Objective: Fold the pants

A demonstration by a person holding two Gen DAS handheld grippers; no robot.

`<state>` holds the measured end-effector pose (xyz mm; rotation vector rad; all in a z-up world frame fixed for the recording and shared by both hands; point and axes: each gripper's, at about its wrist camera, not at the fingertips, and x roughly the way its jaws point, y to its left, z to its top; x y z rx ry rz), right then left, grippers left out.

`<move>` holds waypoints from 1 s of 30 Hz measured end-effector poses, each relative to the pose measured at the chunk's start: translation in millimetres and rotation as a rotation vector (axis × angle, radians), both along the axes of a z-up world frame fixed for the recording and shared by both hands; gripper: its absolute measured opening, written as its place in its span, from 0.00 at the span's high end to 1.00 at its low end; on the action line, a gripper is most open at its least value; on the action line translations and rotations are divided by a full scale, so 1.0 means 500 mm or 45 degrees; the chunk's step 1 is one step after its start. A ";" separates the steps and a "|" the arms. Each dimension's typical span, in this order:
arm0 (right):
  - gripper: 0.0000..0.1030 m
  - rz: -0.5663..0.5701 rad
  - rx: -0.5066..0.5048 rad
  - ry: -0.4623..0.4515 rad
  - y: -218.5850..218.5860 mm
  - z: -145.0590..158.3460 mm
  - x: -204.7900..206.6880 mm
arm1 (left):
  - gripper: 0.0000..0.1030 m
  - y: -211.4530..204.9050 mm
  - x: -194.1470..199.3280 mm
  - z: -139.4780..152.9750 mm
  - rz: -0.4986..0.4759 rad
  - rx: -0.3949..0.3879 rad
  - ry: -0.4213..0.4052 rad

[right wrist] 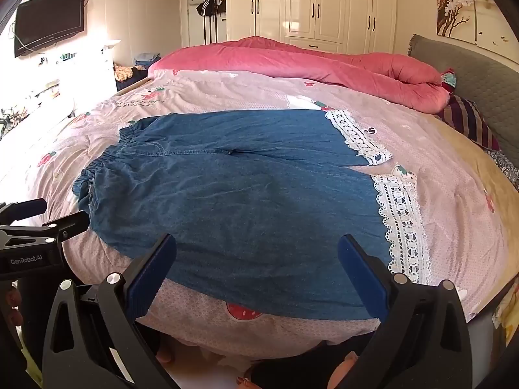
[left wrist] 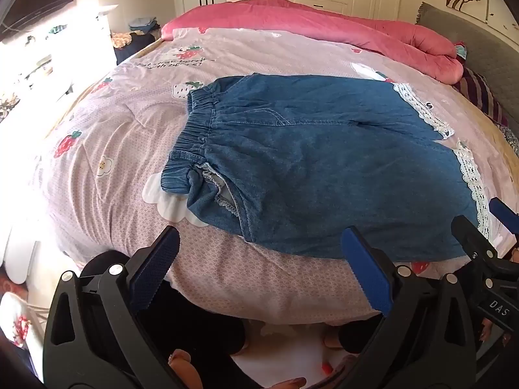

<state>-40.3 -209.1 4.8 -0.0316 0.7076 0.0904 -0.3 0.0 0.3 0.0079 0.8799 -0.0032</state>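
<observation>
Pants [right wrist: 227, 201] flat on bed [right wrist: 421, 149], unfolded, waistband at 9 o'clock. My left gripper [left wrist: 259, 269] and right gripper [right wrist: 256, 272] fingers wide open, empty. No fold yet.

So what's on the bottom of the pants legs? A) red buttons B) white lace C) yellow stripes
B: a white lace trim edges both leg ends of the blue pants, seen at the right in both views.

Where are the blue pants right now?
The pants lie flat mid-bed on the pink sheet, waistband left, lace cuffs right, in front of the pink quilt.
</observation>
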 end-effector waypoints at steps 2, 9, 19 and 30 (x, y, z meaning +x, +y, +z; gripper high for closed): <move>0.04 0.001 0.001 0.001 0.000 -0.002 0.000 | 0.09 0.000 0.000 0.000 0.002 0.001 -0.001; 0.04 -0.005 -0.001 -0.007 -0.007 -0.002 -0.001 | 0.09 0.001 0.000 0.003 -0.002 -0.007 0.007; 0.04 0.003 -0.003 -0.005 -0.003 -0.004 0.001 | 0.09 0.002 -0.003 -0.003 -0.012 -0.033 0.014; 0.04 0.000 0.006 -0.007 0.000 0.000 0.000 | 0.09 0.000 -0.001 -0.002 -0.007 -0.037 0.012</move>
